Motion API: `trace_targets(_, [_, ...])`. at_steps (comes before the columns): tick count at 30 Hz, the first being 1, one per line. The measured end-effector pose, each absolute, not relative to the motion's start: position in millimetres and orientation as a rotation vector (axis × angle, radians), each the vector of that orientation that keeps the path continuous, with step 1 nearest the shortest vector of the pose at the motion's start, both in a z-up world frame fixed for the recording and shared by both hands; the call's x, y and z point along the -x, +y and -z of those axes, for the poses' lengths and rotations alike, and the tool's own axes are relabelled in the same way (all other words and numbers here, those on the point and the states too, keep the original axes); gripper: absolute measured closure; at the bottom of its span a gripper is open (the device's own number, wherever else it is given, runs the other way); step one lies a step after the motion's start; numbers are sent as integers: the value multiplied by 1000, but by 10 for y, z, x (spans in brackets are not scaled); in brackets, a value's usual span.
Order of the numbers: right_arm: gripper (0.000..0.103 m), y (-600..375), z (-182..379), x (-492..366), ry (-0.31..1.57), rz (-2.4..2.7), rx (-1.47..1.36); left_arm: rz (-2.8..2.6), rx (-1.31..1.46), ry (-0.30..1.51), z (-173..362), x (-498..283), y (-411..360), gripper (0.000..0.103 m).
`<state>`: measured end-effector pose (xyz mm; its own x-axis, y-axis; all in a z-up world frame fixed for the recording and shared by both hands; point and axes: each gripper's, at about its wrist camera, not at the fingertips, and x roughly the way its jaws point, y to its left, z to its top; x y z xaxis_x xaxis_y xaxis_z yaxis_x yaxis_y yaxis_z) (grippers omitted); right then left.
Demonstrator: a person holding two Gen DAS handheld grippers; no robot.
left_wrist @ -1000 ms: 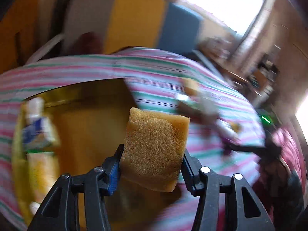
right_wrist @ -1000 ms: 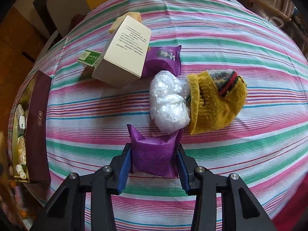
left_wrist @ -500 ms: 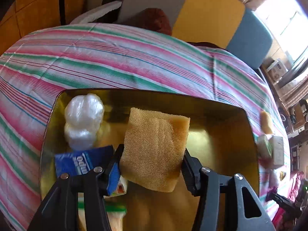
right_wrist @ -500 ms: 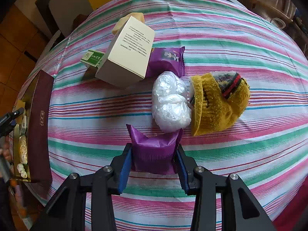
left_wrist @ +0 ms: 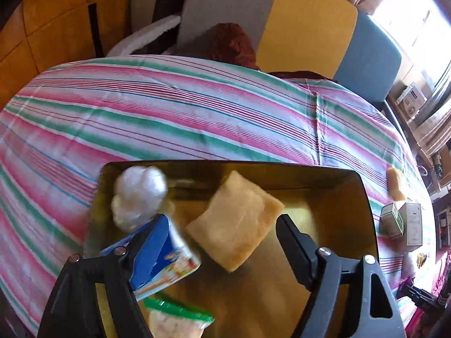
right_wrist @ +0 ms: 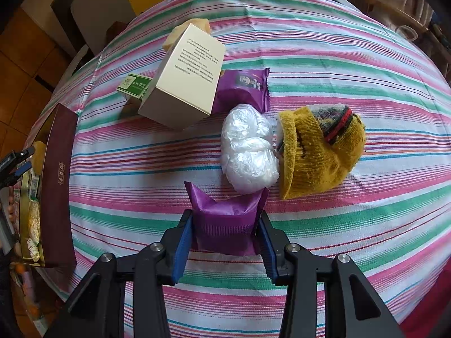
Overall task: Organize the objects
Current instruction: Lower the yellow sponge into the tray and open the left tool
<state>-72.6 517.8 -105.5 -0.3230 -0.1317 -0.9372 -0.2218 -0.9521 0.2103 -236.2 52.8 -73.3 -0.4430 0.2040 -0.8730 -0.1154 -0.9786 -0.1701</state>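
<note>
Yellow sponge (left_wrist: 235, 219) (blurred) lies tilted inside the gold tin (left_wrist: 366, 197).

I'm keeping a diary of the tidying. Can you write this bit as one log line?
left hand-held gripper: jaws just opened, sponge released over gold tray | right hand-held gripper: shut on purple packet

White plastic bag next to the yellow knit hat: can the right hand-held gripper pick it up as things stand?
Probably not yet: the right hand-held gripper is shut on a purple packet. The white plastic bag lies just ahead, uncovered.
</note>
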Motion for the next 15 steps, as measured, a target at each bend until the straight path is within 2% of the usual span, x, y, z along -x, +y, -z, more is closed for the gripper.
trace_targets(4, [59,5175,1054,736,466,-2464,1789,-2616,1435,-35,526,2021,470,23])
trace_targets(9, [60,5146,1050,747,447,-2472,1788,-2675,1274,-10,294,1343,417,23])
trace_targets(15, [60,4895,993,754,396,-2608,1834,-2695,1148,82,181,715,448,23])
